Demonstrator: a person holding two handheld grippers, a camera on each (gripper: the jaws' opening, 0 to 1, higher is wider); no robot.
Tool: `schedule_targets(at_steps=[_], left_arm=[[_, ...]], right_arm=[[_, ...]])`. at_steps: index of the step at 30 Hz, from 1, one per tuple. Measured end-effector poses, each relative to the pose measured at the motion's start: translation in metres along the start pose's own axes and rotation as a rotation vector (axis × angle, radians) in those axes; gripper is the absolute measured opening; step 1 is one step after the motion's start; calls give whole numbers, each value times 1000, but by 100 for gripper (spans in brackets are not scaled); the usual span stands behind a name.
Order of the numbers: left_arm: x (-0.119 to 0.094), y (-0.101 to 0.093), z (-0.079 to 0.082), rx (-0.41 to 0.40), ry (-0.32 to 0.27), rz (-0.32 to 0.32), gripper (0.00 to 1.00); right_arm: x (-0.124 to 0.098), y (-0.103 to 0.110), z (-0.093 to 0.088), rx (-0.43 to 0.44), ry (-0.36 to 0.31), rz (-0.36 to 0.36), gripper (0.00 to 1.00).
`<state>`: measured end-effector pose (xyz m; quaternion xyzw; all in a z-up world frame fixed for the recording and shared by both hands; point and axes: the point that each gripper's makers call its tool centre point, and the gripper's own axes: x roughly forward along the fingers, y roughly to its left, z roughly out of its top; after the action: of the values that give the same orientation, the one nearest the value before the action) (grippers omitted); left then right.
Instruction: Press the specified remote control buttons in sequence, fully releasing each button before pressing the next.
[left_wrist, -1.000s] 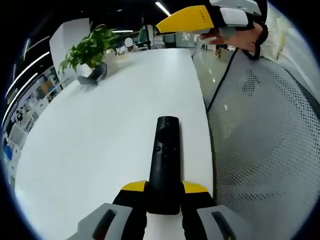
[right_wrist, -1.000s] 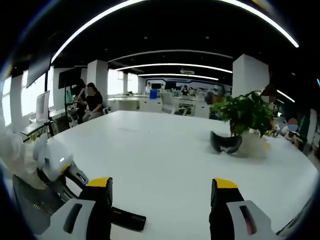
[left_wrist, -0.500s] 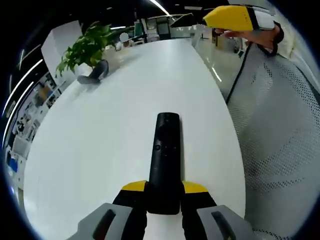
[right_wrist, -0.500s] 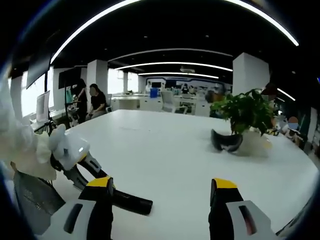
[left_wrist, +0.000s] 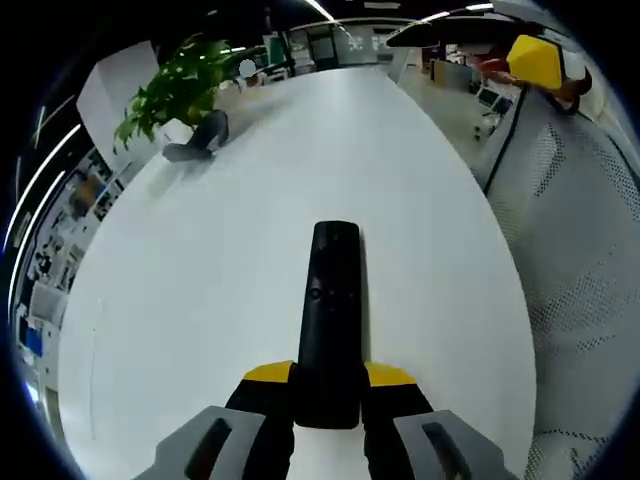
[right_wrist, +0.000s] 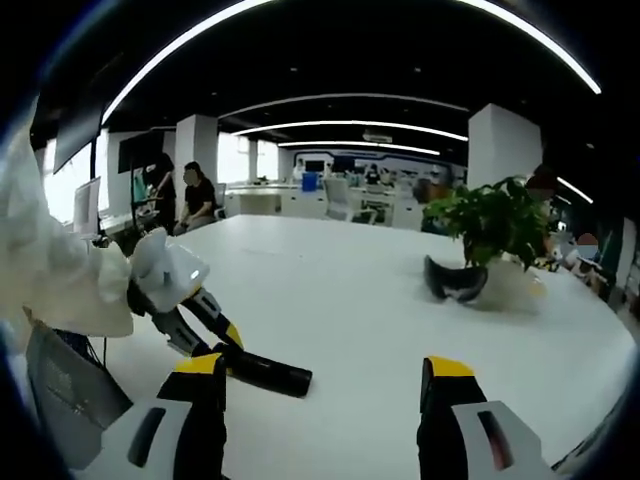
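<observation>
Remote control (left_wrist: 328, 320), black and slim, is clamped at its near end between the jaws of the left gripper (left_wrist: 329, 385), and we see it reach toward 12 o'clock in the left gripper view, above the white table (left_wrist: 200, 300). In the right gripper view the same remote (right_wrist: 262, 371) juts toward 3 o'clock from the left gripper (right_wrist: 205, 325), low over the tabletop at about 8 o'clock. The right gripper (right_wrist: 322, 385) has its jaws wide apart with nothing between them, and the table shows bare in the gap.

We have broad open surface ahead of the remote; the table's rounded edge runs down the 3 o'clock side, just beyond it a mesh chair back (left_wrist: 590, 300). A potted plant (left_wrist: 175, 90) and a dark object beside it, possibly a headset (left_wrist: 200, 140), sit far off at 11 o'clock, well apart from the remote. The room is an open office with ceiling light strips, and people (right_wrist: 190, 195) stand at a far desk.

Against half a second ago, the right gripper (left_wrist: 540, 62) has drawn further toward 2 o'clock in the left gripper view, while in the right gripper view the remote and left gripper sit higher and nearer the centre.
</observation>
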<state>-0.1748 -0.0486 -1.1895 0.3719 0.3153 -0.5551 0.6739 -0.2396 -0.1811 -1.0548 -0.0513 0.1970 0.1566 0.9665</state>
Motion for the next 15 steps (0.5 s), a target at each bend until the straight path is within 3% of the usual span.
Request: schedule_targets(at_steps=[15], left_arm=[[4, 75, -1, 49, 58, 77, 24]], right_arm=[[2, 3, -4, -11, 23, 13, 78]])
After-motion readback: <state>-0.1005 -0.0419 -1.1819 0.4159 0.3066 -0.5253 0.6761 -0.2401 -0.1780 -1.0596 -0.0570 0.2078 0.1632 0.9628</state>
